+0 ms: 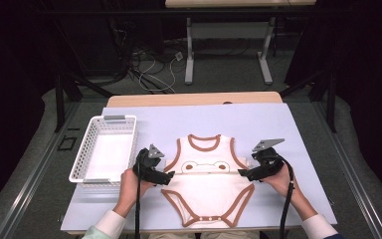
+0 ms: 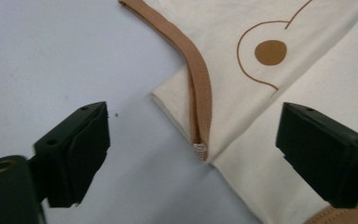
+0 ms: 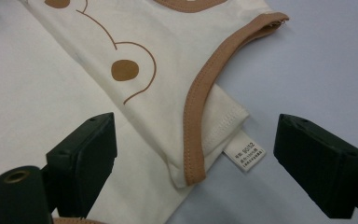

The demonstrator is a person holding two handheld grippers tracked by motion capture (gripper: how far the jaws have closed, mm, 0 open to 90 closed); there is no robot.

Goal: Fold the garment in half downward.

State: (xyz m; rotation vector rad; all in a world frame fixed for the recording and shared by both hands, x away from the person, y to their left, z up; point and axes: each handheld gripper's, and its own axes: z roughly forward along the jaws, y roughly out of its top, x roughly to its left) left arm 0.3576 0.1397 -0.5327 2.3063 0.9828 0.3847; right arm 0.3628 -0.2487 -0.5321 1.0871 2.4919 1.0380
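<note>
A cream baby bodysuit point(image 1: 208, 186) with brown trim and a bear-face print lies on the pale blue table cover, its top half folded down along a crease at mid-height. My left gripper point(image 1: 168, 177) stands open at the fold's left corner point(image 2: 186, 123), its jaws straddling that corner with nothing between them. My right gripper point(image 1: 242, 173) is open at the right corner point(image 3: 200, 149), where a white care label point(image 3: 245, 155) sticks out. Brown armhole binding point(image 2: 199, 74) runs down to each corner. The bodysuit point(image 3: 135, 70) rests flat on the cover.
A white plastic basket point(image 1: 90, 137) stands at the left of the table, close beside my left hand. Bare blue cover point(image 1: 258, 119) stretches behind the garment and to its right. A desk frame and loose cables are on the floor beyond the table.
</note>
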